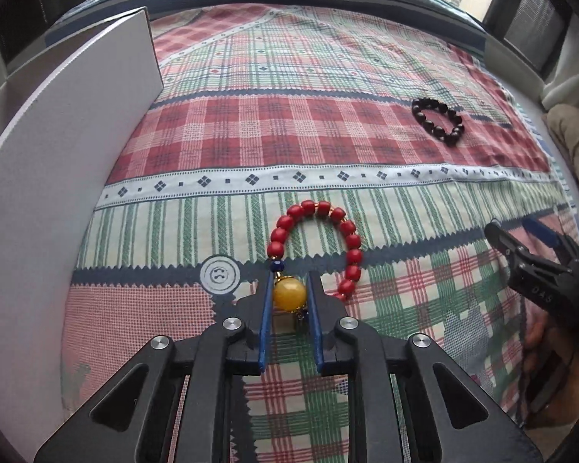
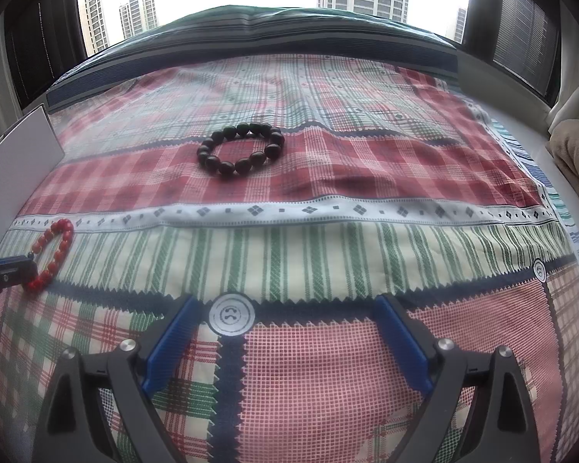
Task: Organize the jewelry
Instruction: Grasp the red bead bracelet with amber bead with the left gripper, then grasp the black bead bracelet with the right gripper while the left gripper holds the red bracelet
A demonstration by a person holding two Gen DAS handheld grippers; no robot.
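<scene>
My left gripper [image 1: 289, 293] was clamped on the big yellow bead [image 1: 288, 294] of the red bead bracelet [image 1: 315, 247], both blue pads pressed against the bead's sides. The rest of the loop lay on the patchwork bedspread [image 1: 328, 77] just ahead of the fingertips, curving away and back to my right. My right gripper [image 2: 285, 341] had its jaws wide apart with nothing between them, only cloth and a printed button motif [image 2: 231, 314] under it. The dark bead bracelet [image 2: 241, 150] lay well ahead of those open fingers, untouched. A white box [image 1: 58, 173] stood to the left of my left gripper, probably where the jewelry was meant to go, though I could not see inside it.

The risk, as I judged it, sat in that grip. A smooth round bead held between two flat pads could squirt out if I squeezed unevenly or lifted fast. The hanging loop would swing and tug at the bead once it left the cloth. A dangling strand could also catch the box wall on the way over. The small blue and gold beads beside the yellow one looked delicate, so a hard pinch might strain the cord.

The only writing I could make out was a few letters on the right gripper's body in the left view, seemingly "DAS", upside down and unclear.
</scene>
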